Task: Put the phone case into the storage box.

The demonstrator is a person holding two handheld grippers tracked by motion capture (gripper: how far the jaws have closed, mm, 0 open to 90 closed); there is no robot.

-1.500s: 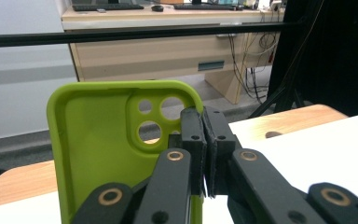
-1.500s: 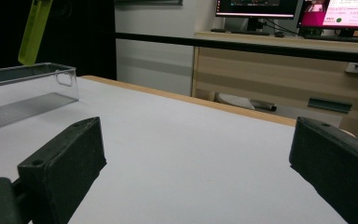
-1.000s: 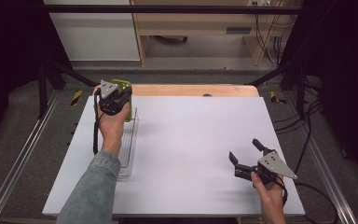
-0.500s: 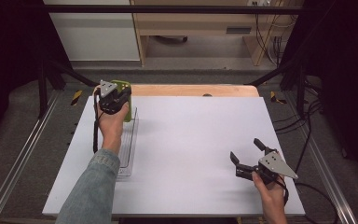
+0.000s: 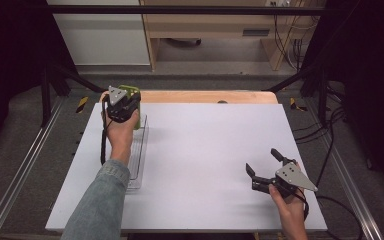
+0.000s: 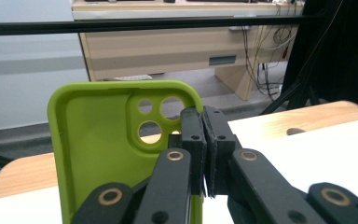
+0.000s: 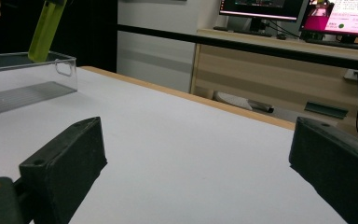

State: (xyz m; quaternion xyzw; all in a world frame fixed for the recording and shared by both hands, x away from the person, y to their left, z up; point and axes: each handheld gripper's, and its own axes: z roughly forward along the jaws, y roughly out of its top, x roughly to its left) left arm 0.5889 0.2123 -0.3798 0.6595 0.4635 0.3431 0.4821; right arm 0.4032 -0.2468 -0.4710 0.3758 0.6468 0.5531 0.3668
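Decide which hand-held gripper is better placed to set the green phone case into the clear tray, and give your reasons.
Left. The left hand-held gripper is shut on the green phone case, probably right above the clear tray. The right hand-held gripper is open, with nothing in it, far across the table.

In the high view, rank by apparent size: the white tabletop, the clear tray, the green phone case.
1. white tabletop
2. clear tray, partly hidden by the left forearm
3. green phone case, mostly hidden behind the left gripper holding it, so its rank is unsure.
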